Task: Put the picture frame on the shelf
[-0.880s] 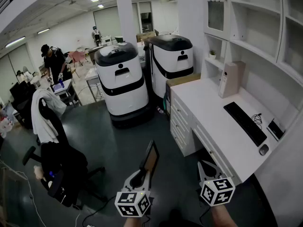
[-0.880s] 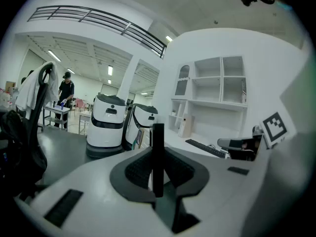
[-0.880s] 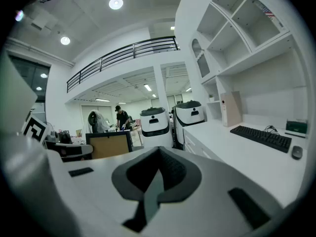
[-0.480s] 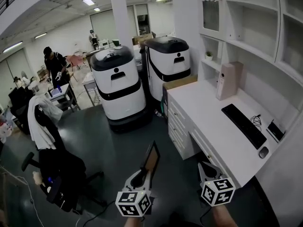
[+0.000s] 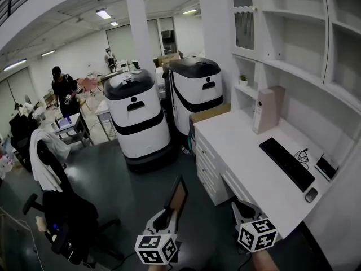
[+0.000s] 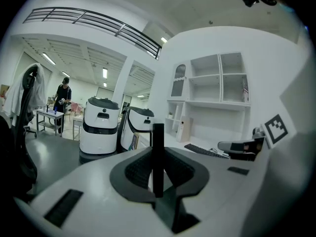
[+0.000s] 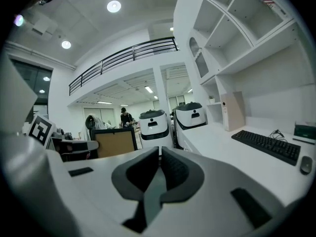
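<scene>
My left gripper [image 5: 167,216] is shut on the picture frame [image 5: 177,199], a thin black frame with a brown back, held upright low in the head view. It appears edge-on as a dark bar between the pads in the left gripper view [image 6: 158,157]. Its brown back faces the right gripper view [image 7: 116,142]. My right gripper [image 5: 242,209] is shut with nothing in it, just right of the left one, and its jaws meet [image 7: 159,152]. The white shelf unit [image 5: 282,61] rises over the desk at the right and is also ahead [image 6: 212,88].
A white desk [image 5: 242,145] carries a keyboard [image 5: 286,162], a mouse [image 5: 311,195] and a tall beige box [image 5: 268,109]. Two white-and-black machines [image 5: 138,117] stand ahead on the floor. An office chair [image 5: 62,208] is at the left. A person [image 5: 62,89] stands far off.
The head view has swung up and to the right, so desk, shelves and machines slide left and down. Both grippers keep their places and the frame stays gripped.
</scene>
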Tool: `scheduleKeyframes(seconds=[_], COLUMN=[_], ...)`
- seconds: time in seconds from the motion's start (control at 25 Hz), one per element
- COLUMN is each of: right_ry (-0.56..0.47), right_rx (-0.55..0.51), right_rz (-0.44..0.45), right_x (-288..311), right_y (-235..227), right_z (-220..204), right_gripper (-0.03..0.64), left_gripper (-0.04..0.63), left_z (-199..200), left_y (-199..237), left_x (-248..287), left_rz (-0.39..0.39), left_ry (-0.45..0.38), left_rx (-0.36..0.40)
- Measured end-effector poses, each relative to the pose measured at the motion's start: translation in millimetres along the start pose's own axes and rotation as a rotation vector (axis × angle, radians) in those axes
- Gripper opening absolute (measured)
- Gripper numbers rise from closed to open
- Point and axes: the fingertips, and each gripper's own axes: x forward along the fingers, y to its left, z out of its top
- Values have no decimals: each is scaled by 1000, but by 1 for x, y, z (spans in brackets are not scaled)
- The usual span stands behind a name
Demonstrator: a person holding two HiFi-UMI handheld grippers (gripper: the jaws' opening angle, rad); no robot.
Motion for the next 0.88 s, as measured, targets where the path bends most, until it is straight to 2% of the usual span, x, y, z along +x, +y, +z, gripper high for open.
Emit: scheduleKeyframes(seconds=[0.32,0.56,0.88], right_ry=[-41,-53,-90], right_rx=[-4,0,8], right_rz=[-14,-36,-157], right_x=[22,62,128], right_y=[-25,-46,-102], right_z=[28,47,94], right_gripper=[3,3,3], left_gripper=[66,67,67], left_z=[25,40,77], left_y=[-13,-8,8], left_x=[50,114,226], left_rz=[-39,-98,-201], left_ry=[-10,-11,4], left_rx=[18,11,13])
